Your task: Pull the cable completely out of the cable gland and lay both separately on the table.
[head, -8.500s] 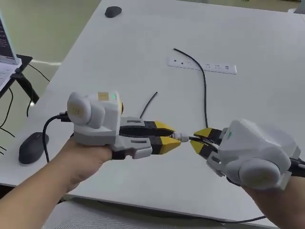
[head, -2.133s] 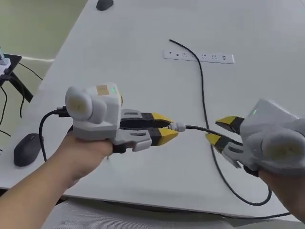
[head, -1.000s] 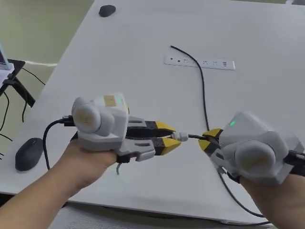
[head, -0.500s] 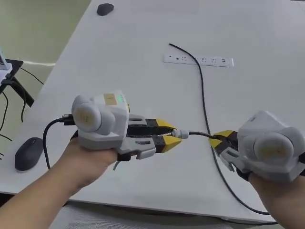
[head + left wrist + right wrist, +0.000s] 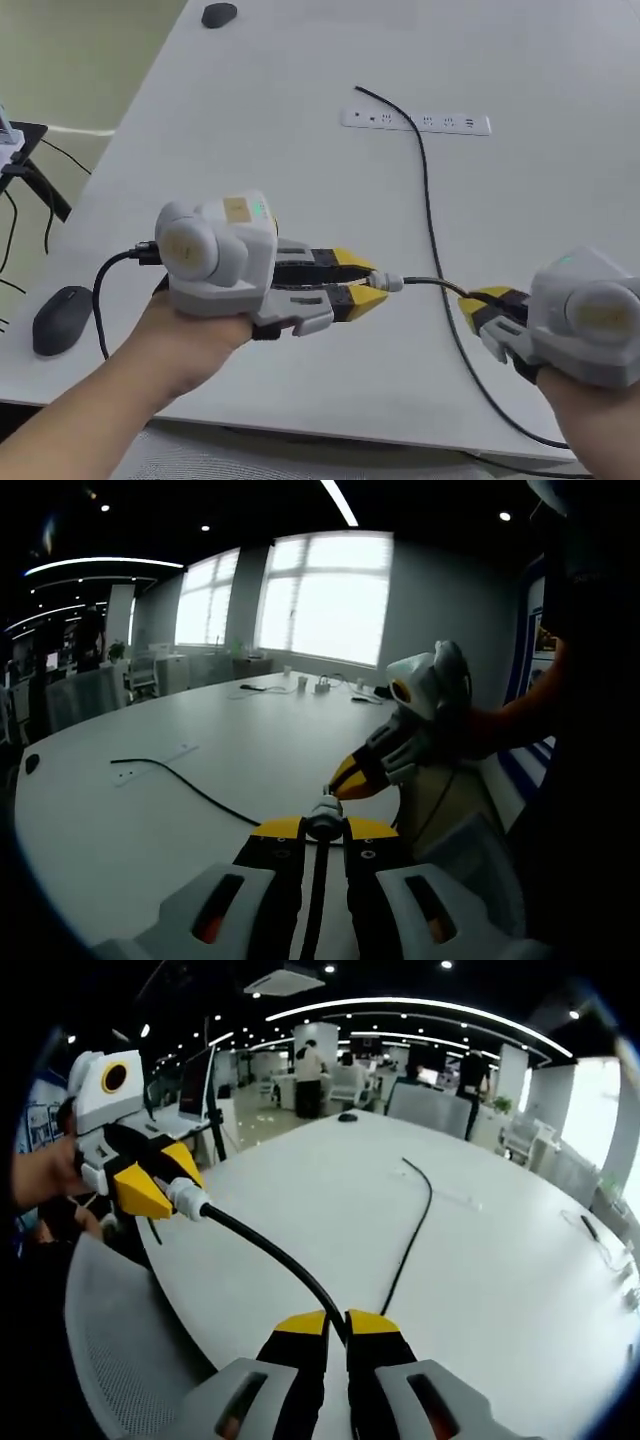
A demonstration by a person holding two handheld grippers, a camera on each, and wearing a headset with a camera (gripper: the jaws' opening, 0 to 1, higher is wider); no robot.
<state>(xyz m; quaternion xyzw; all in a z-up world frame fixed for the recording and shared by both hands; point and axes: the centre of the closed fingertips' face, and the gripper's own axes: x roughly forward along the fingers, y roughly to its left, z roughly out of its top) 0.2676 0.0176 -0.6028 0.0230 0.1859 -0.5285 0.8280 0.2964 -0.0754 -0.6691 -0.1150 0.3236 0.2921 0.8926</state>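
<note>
While both grippers are hovering above the worktop (image 5: 250, 120), the black cable (image 5: 432, 215) is spanning the gap between them.
The left gripper (image 5: 365, 284) is clamping the pale cable gland (image 5: 389, 284) at its yellow tips, and the right gripper (image 5: 470, 302), a little apart, is pinching the cable close beyond it. The cable is running into the gland, both held in the air; its free length is trailing from the right gripper across the worktop, by a white power strip (image 5: 440, 123).
</note>
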